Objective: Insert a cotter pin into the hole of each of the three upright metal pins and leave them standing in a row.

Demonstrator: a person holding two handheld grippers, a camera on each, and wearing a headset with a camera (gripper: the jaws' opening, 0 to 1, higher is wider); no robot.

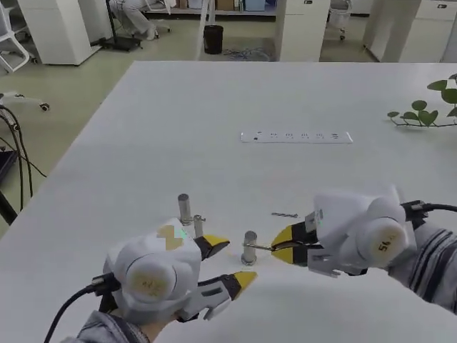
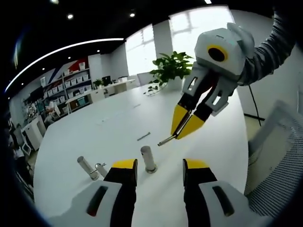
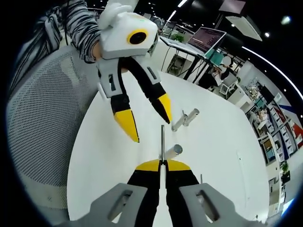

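Head view has the right gripper (image 1: 282, 246) clamped on a cotter pin (image 1: 263, 247), its tip at the nearest upright metal pin (image 1: 249, 248), the left gripper (image 1: 234, 261) spread open just beside; I'd judge insertion is in hand, next needing the tip lined up with the hole and pushed through.

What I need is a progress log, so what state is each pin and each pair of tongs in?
Left tongs: open, empty.
Right tongs: shut on held cotter pin.
Held cotter pin: tip at near metal pin, insertion unclear.
Near metal pin: upright.
Back metal pin: upright.
Middle metal pin: upright.
Spare cotter pin: lying on table.
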